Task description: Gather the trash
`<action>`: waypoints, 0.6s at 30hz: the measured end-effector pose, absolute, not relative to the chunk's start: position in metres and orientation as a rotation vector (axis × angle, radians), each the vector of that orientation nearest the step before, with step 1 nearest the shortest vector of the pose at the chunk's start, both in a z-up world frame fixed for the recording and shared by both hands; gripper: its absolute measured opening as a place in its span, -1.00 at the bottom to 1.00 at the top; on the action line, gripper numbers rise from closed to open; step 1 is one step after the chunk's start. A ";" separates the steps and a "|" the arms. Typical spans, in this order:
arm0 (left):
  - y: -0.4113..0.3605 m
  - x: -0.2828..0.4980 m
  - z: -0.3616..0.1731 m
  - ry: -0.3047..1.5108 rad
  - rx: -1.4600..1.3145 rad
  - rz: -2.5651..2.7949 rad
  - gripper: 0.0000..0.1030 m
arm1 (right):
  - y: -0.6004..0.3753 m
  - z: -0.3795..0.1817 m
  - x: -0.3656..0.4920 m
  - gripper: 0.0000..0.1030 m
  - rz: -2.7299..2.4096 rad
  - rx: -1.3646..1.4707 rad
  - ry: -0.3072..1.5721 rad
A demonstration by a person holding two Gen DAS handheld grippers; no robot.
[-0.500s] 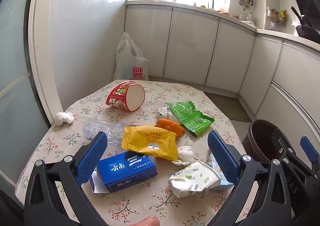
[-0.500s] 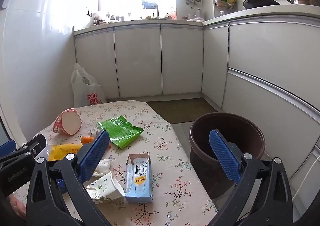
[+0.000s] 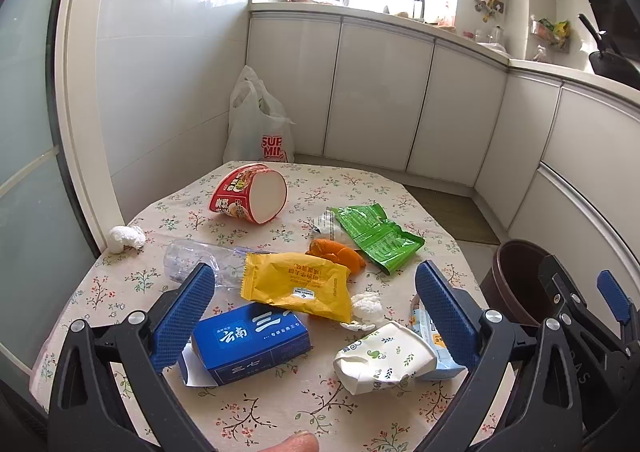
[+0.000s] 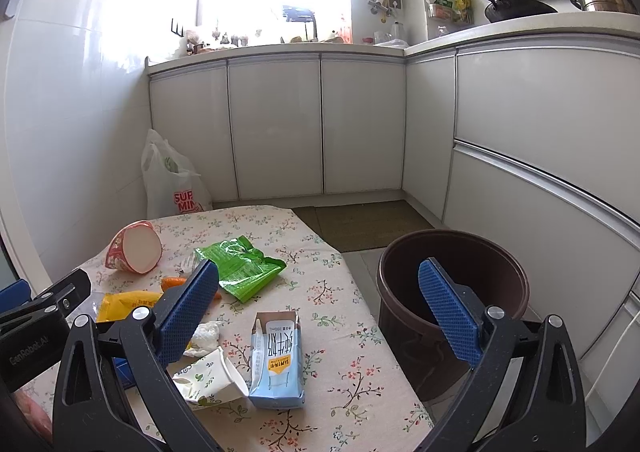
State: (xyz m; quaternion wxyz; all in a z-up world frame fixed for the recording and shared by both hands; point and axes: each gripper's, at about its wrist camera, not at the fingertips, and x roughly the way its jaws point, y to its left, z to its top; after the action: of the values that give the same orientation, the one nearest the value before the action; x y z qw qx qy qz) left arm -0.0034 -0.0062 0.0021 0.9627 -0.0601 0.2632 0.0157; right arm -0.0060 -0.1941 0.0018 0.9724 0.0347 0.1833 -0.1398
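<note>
Blue cardboard box [image 3: 251,342], yellow snack wrapper [image 3: 298,286], crumpled floral paper cup [image 3: 384,358] and pale blue milk carton [image 4: 277,360] lie scattered on the flower-patterned desk [image 3: 280,408], with a green foil bag [image 3: 374,236], orange peel [image 3: 336,252] and a tipped red noodle bowl [image 3: 250,194] farther back. Beside the desk's edge stands a dark brown round bin [image 4: 452,288]. Left gripper [image 3: 316,316] and right gripper [image 4: 326,308] hang above the litter, jaws spread wide, pinching nothing.
</note>
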 end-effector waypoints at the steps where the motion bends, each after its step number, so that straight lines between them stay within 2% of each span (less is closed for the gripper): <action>1: -0.007 -0.004 0.002 0.533 -0.122 0.032 0.89 | -0.194 0.002 -0.006 0.86 -0.280 0.069 0.371; 18: -0.006 -0.003 -0.002 0.544 -0.124 0.027 0.89 | -0.196 -0.001 -0.005 0.86 -0.261 0.075 0.373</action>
State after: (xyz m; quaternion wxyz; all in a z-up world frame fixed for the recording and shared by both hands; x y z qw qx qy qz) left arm -0.0027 -0.0059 -0.0024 0.9613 -0.0612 0.2683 0.0132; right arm -0.0046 -0.1963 -0.0014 0.9735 0.0370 0.1850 -0.1291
